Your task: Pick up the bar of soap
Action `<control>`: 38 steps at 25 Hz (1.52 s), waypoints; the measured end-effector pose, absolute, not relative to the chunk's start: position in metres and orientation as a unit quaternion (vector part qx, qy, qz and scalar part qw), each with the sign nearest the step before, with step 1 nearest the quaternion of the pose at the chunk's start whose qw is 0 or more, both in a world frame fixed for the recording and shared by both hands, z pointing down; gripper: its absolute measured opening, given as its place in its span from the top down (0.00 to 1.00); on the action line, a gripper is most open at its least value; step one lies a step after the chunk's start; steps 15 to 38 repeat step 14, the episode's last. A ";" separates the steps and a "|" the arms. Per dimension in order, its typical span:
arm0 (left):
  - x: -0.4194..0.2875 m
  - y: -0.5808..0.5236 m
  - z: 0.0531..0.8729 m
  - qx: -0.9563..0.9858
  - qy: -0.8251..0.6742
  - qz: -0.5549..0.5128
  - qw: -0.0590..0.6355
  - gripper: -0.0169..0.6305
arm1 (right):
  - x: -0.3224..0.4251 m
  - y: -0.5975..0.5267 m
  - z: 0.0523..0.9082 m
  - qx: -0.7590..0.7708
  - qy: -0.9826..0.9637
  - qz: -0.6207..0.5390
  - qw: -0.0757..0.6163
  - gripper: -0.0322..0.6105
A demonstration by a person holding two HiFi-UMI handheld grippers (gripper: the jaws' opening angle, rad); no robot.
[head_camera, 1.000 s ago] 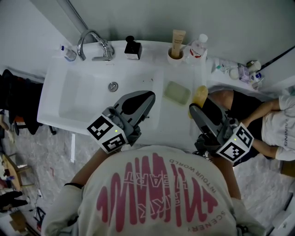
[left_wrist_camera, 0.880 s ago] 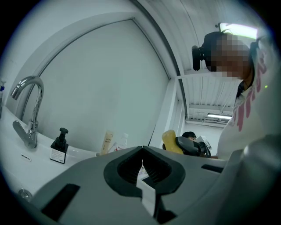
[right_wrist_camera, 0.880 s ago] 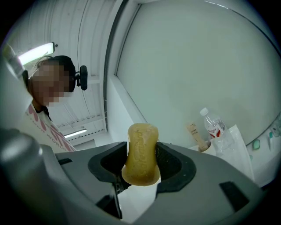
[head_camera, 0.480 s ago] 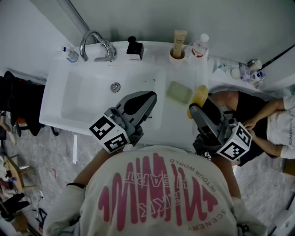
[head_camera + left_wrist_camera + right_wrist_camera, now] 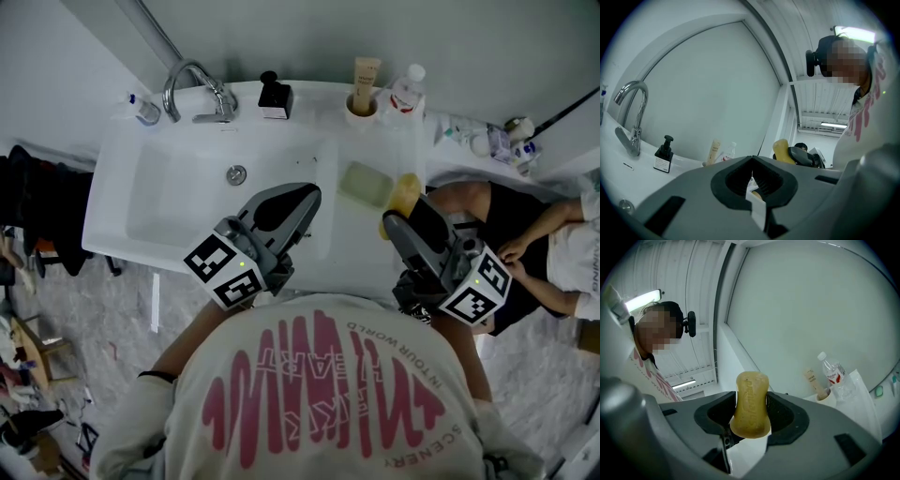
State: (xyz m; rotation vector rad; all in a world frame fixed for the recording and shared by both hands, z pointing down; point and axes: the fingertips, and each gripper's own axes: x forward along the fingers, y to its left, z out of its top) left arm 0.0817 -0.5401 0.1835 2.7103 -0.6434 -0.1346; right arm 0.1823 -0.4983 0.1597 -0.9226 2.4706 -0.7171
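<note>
The bar of soap [image 5: 405,193] is yellow and oblong. It stands on end between the jaws of my right gripper [image 5: 397,217], which is shut on it above the sink's right ledge. The right gripper view shows the soap [image 5: 751,409] clamped upright in the right gripper [image 5: 751,397], its top sticking out past the jaws. My left gripper [image 5: 307,194] hovers over the basin's right side; in the left gripper view the left gripper [image 5: 752,158] is shut with its tips touching and nothing held. A pale green soap dish [image 5: 366,185] lies bare just left of the soap.
The white sink [image 5: 122,197] has a chrome faucet [image 5: 194,89] at the back left. A black pump bottle [image 5: 275,97], a tube in a cup [image 5: 361,92] and a plastic bottle [image 5: 405,93] stand along the back ledge. A seated person [image 5: 525,246] and a cluttered shelf [image 5: 487,143] are to the right.
Both grippers have stayed almost in place; the head view has shifted slightly. The right gripper still holds the soap.
</note>
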 end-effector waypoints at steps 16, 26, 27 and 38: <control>0.075 -0.544 0.187 0.953 -0.237 -0.052 0.180 0.96 | 0.178 -0.503 0.165 -0.323 0.888 -0.264 0.194 0.63; 0.075 -0.544 0.187 0.953 -0.237 -0.052 0.180 0.96 | 0.178 -0.503 0.165 -0.323 0.888 -0.264 0.194 0.63; 0.075 -0.544 0.187 0.953 -0.237 -0.052 0.180 0.96 | 0.178 -0.503 0.165 -0.323 0.888 -0.264 0.194 0.63; 0.075 -0.544 0.187 0.953 -0.237 -0.052 0.180 0.96 | 0.178 -0.503 0.165 -0.323 0.888 -0.264 0.194 0.63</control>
